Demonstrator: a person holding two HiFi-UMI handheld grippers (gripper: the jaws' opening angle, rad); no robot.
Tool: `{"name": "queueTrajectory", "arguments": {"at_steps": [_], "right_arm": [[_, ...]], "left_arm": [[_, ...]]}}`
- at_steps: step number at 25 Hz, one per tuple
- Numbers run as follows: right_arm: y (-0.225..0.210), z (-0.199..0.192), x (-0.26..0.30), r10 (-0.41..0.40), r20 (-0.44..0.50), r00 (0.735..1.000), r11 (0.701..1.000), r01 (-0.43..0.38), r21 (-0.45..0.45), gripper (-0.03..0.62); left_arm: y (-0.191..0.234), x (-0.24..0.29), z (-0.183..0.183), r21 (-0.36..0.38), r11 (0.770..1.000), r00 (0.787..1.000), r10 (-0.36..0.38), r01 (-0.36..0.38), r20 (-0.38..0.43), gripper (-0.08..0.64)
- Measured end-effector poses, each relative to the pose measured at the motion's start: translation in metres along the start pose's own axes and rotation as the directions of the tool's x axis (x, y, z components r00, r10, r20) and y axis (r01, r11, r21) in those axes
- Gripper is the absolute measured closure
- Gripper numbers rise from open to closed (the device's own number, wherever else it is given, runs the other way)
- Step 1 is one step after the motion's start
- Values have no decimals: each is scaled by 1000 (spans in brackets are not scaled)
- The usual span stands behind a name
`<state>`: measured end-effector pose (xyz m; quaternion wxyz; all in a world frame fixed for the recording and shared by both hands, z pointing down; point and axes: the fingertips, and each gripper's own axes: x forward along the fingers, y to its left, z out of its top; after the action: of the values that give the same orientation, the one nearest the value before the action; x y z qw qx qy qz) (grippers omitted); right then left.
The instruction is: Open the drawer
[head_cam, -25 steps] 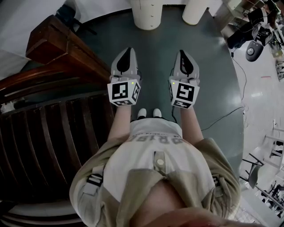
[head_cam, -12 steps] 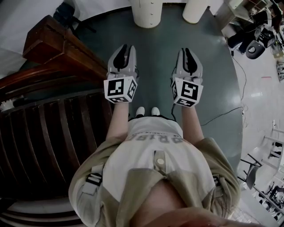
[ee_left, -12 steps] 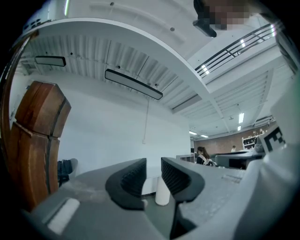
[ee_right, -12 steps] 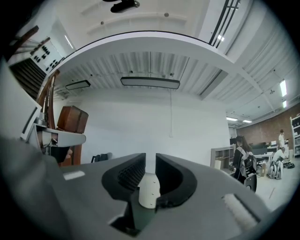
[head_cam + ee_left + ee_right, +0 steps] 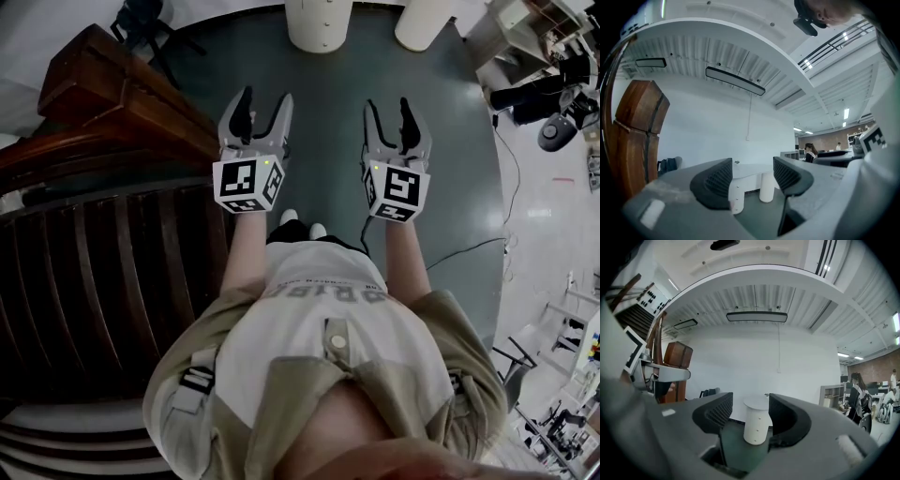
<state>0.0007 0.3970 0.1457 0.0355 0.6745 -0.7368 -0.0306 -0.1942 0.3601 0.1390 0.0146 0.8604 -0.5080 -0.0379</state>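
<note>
The white round drawer unit (image 5: pixel 757 423), with small knobs down its front, stands on the dark green floor (image 5: pixel 328 131) well ahead of the person, untouched. In the right gripper view it shows in the gap between the jaws of the right gripper (image 5: pixel 388 108), but far beyond their tips. Those jaws have just been opening and stand apart with nothing gripped. The left gripper (image 5: pixel 262 101), held level beside it, is likewise released, its jaws just spread wide and empty. A dark wooden structure (image 5: pixel 122 103) lies to the person's left
</note>
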Motion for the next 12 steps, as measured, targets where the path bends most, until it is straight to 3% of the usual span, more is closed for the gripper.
{"name": "queueTrajectory", "arguments": {"at_steps": [12], "right_arm": [[-23,-23,49,-30,-31,999,999,30,14,321]], "left_arm": [[28,53,-20,-8,1000,999,11,-11,-37,285]]}}
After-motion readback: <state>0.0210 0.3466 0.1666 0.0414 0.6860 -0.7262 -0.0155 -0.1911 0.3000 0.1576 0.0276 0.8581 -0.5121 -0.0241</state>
